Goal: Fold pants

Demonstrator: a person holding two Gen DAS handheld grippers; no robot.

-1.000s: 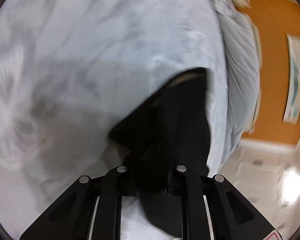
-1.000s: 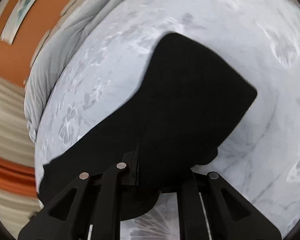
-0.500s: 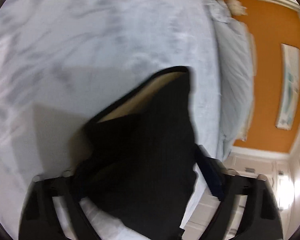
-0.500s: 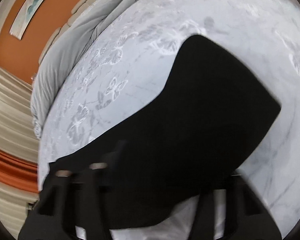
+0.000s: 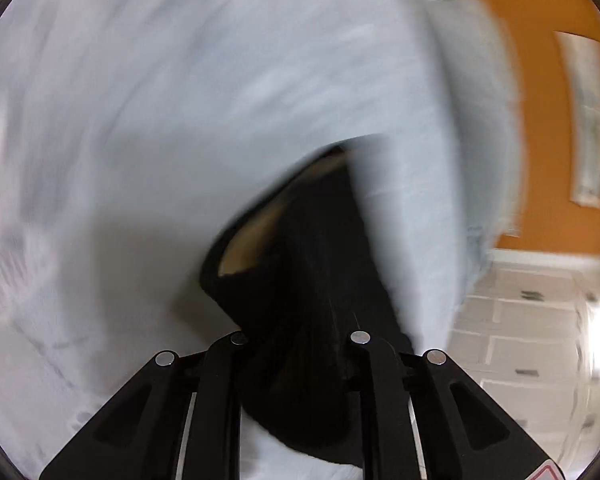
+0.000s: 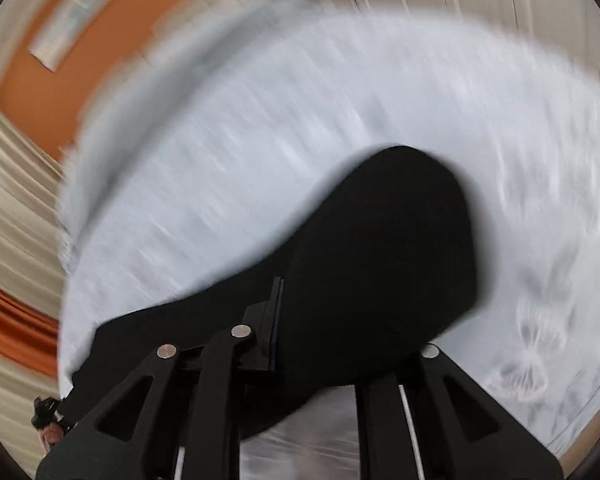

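Black pants [image 5: 324, 280] bunched between the left hand-held gripper [image 5: 300, 344] jaws.

Bed [image 5: 180, 120] with pale grey-white printed cover fills most of both views, blurred. Black pants [image 6: 380, 248] lie partly on it, lower centre of frame. Rumpled grey bedding [image 5: 480, 120] along bed's edge, upper right in left view.

Right gripper [image 6: 300, 316]: jaws closed on black fabric, which drapes over and hides the right finger.
Pants [image 6: 380, 248]: black, bunched in a broad fold, lifted above the bed.
Bed cover [image 6: 260, 160]: pale grey-white, faint butterfly print at right, motion-blurred.
Wall [image 6: 60, 72]: orange, a framed picture [image 6: 76, 20] on it.
Curtain [image 6: 12, 208]: cream with an orange band, at left.
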